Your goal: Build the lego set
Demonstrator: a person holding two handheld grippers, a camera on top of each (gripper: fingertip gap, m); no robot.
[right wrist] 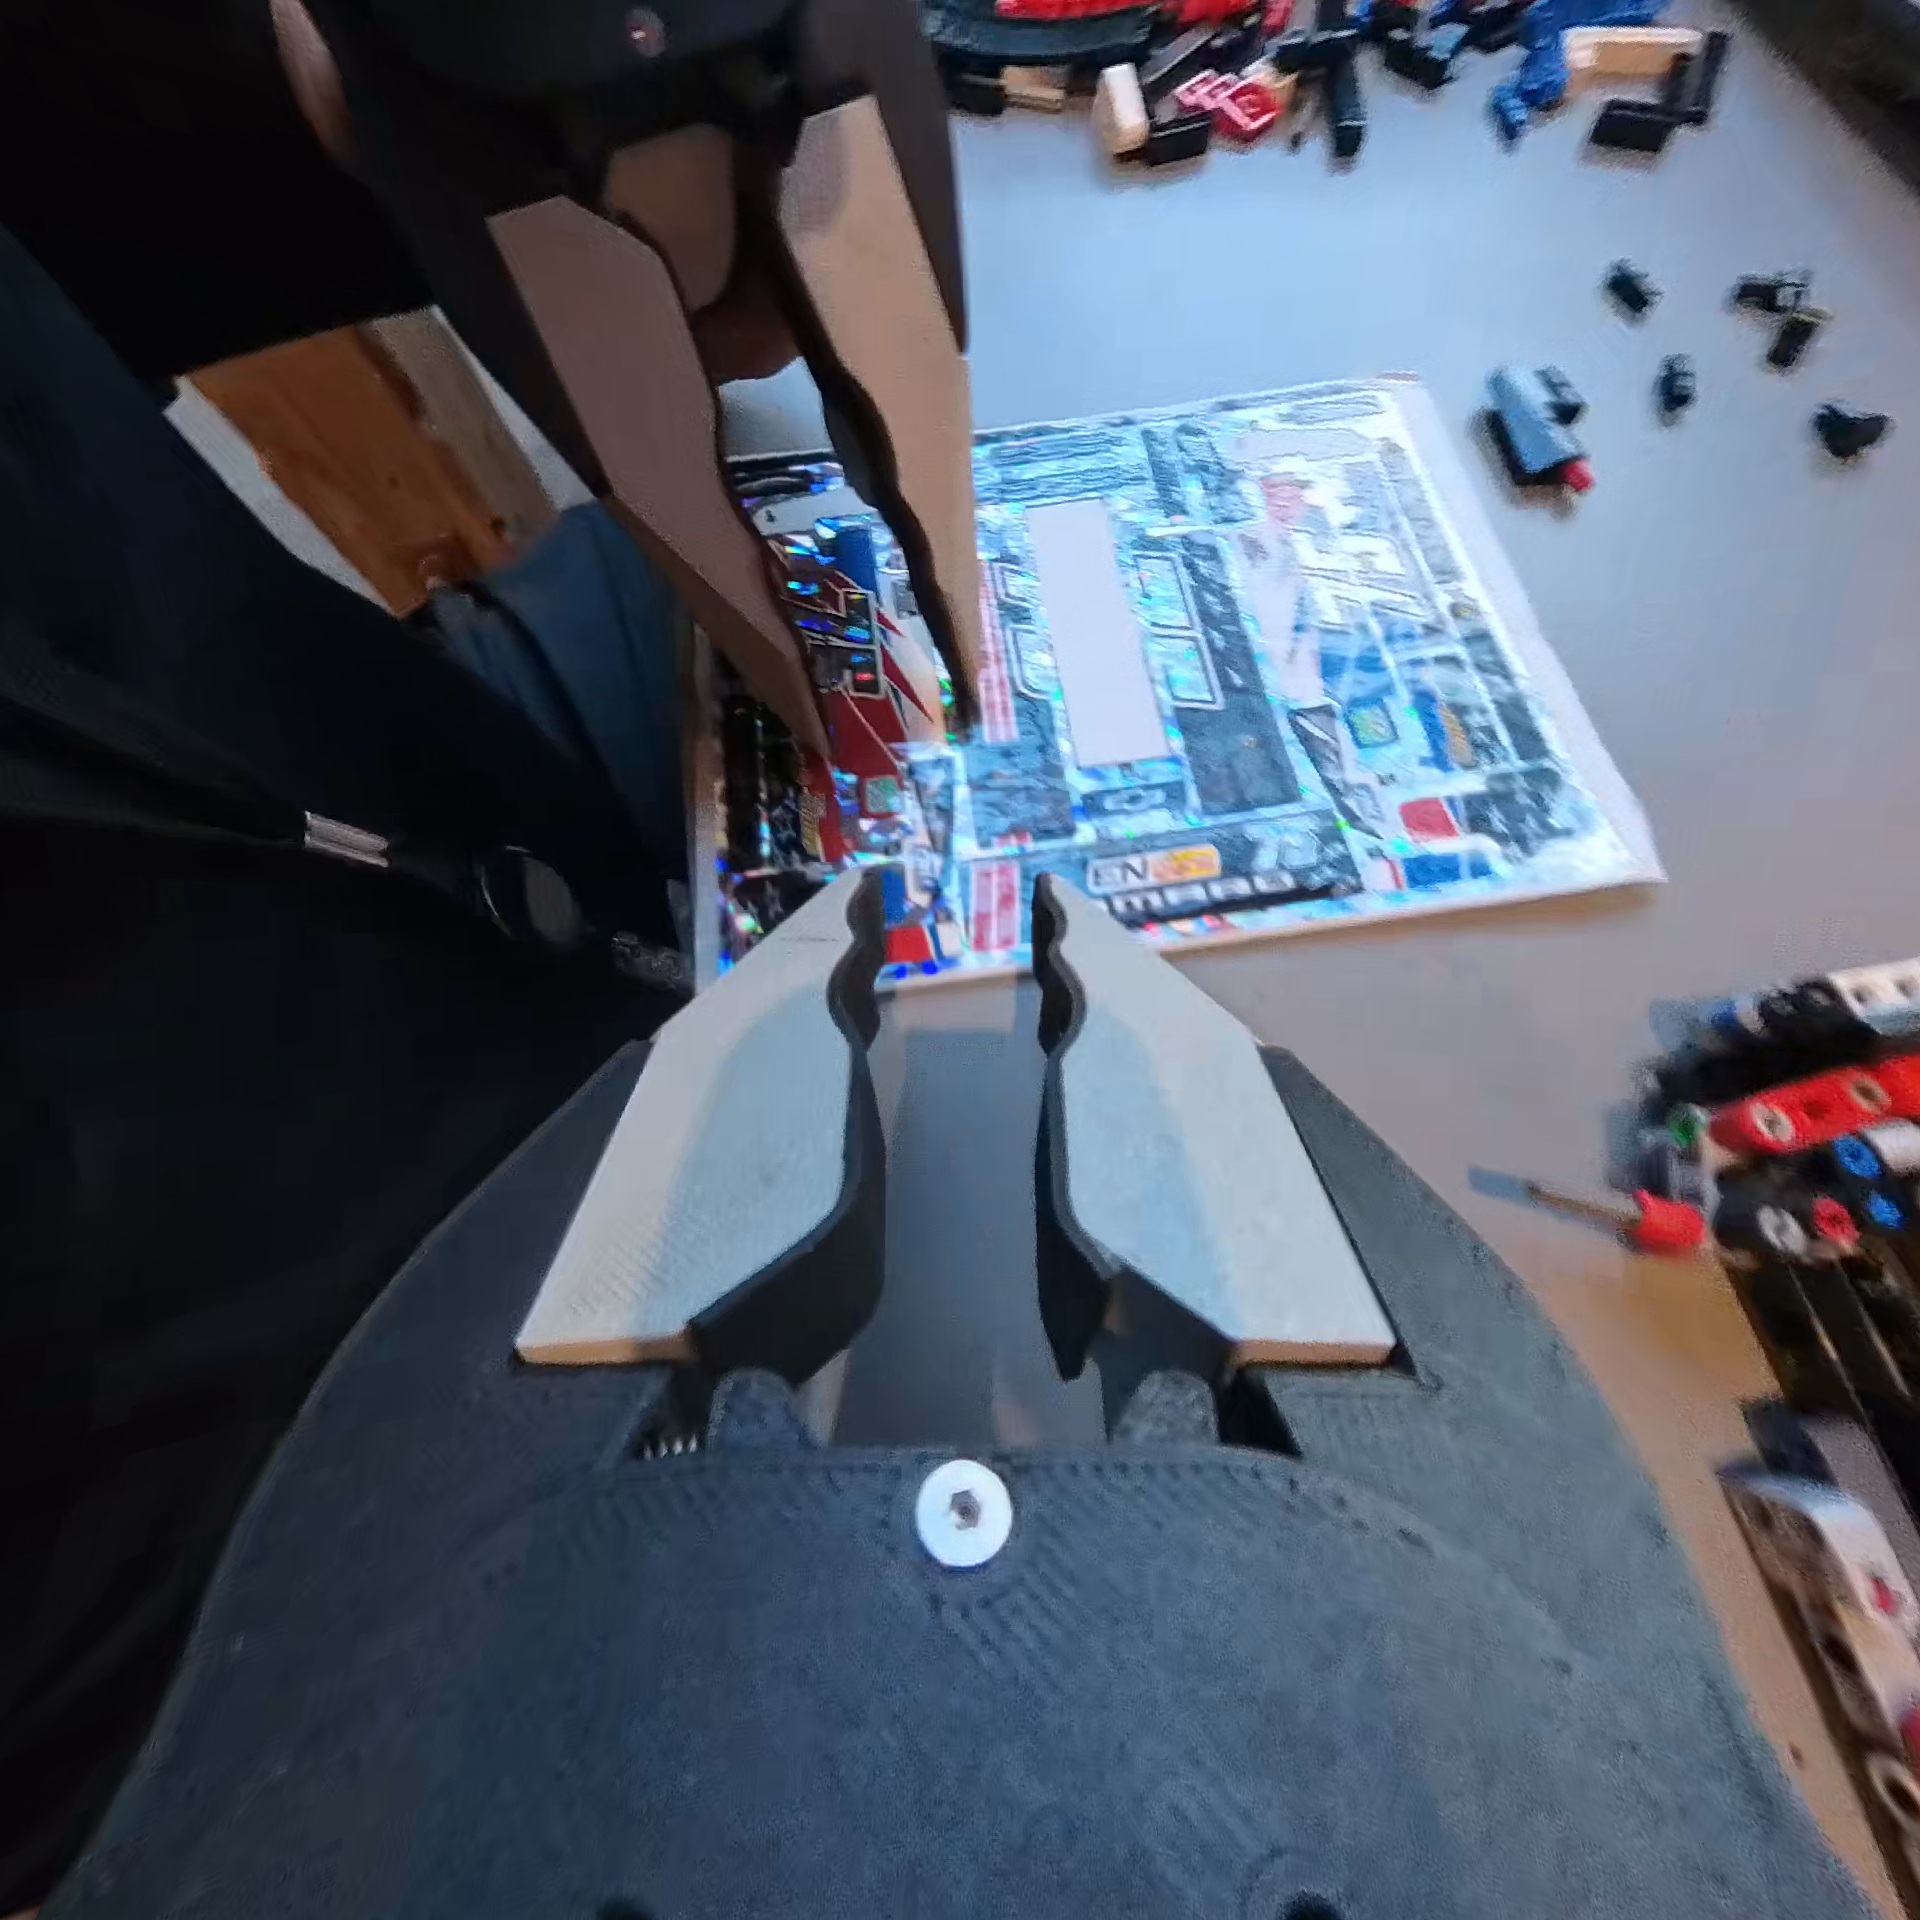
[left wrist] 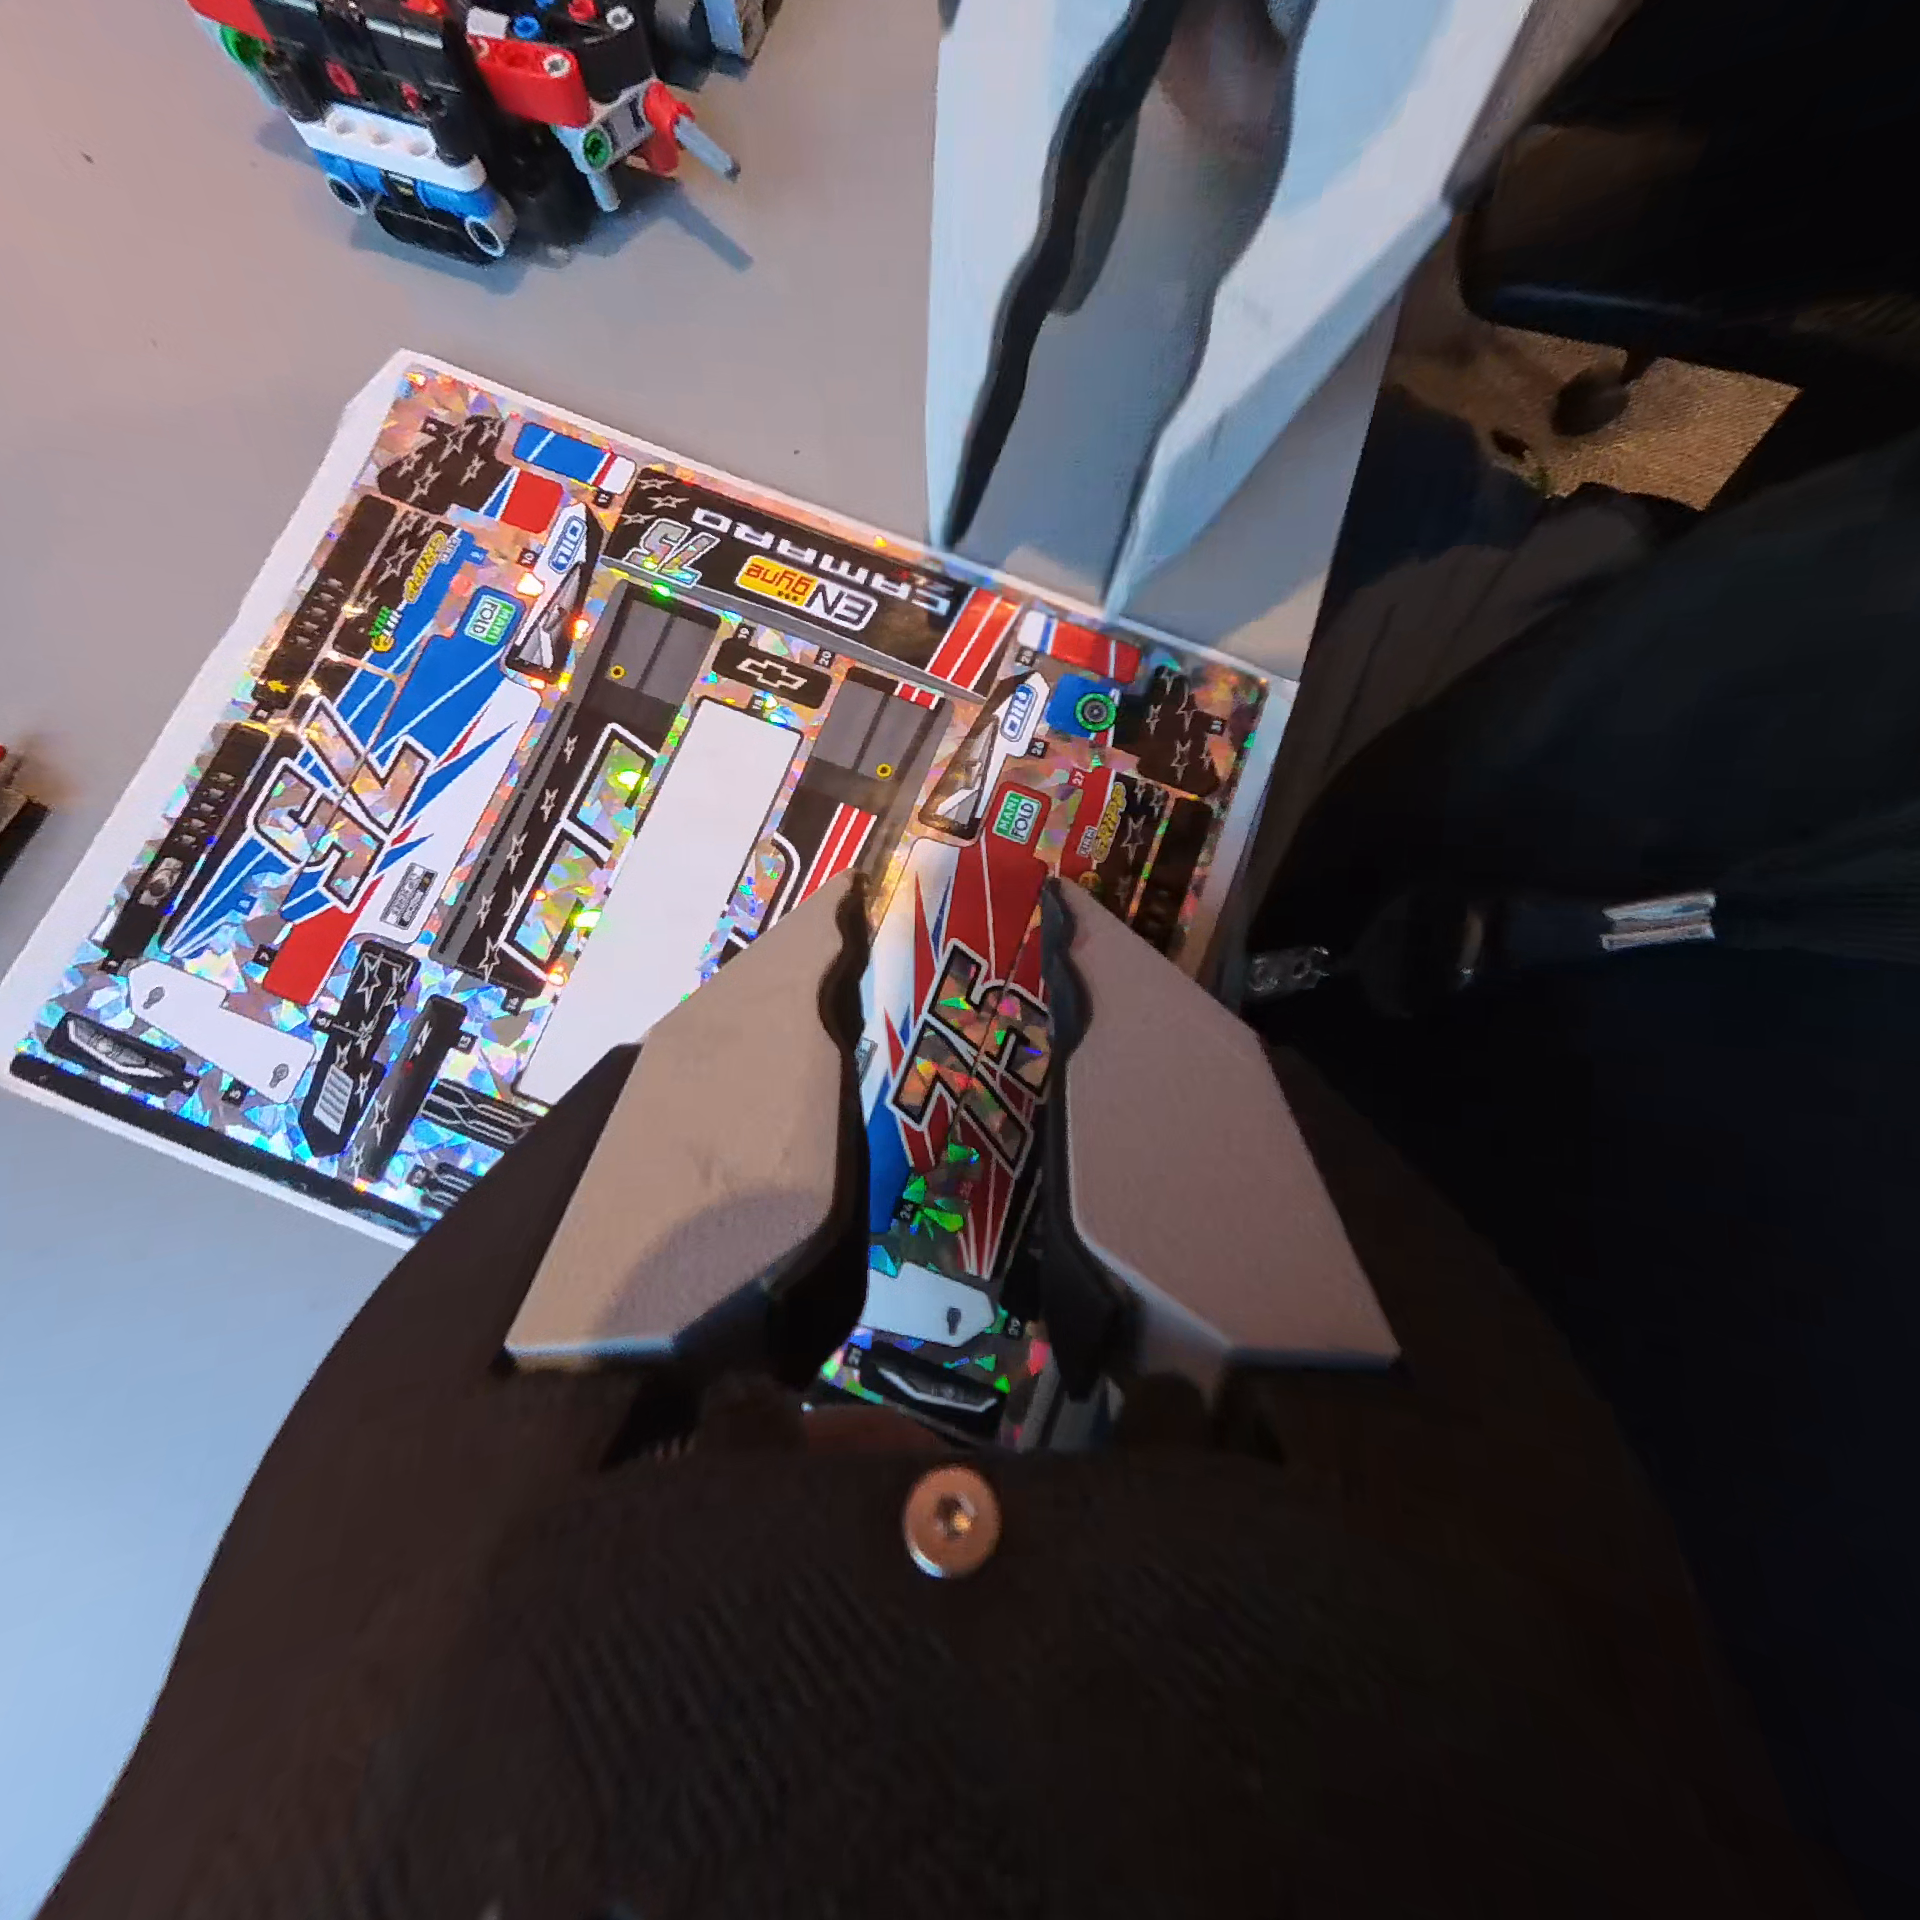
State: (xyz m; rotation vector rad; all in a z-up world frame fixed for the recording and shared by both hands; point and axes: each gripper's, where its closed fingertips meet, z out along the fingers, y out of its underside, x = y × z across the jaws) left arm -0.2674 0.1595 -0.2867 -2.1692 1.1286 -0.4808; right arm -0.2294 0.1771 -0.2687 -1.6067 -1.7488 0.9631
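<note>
A shiny holographic sticker sheet (left wrist: pixel 416 779) with blue, red and black car decals lies flat at the table's near edge. It also shows in the right wrist view (right wrist: pixel 1351 623). My left gripper (left wrist: pixel 954 894) is open and empty, hovering low over the sheet's red decal side. My right gripper (right wrist: pixel 954 883) is open and empty, with its tips just above the sheet's opposite edge. Each gripper shows in the other's view: the right one (left wrist: pixel 1039 561) and the left one (right wrist: pixel 896 732). The partly built red, black, white and blue lego car (left wrist: pixel 447 114) stands beyond the sheet.
The lego car (right wrist: pixel 1818 1143) sits right of my right gripper, with a white car part (right wrist: pixel 1849 1590) in front of it. A heap of loose pieces (right wrist: pixel 1351 62) lies at the far table side, and several small black pieces (right wrist: pixel 1538 416) beside the sheet. A person's dark clothing (left wrist: pixel 1558 1039) borders the table edge. Tip to tip, the grippers are about 6 cm apart.
</note>
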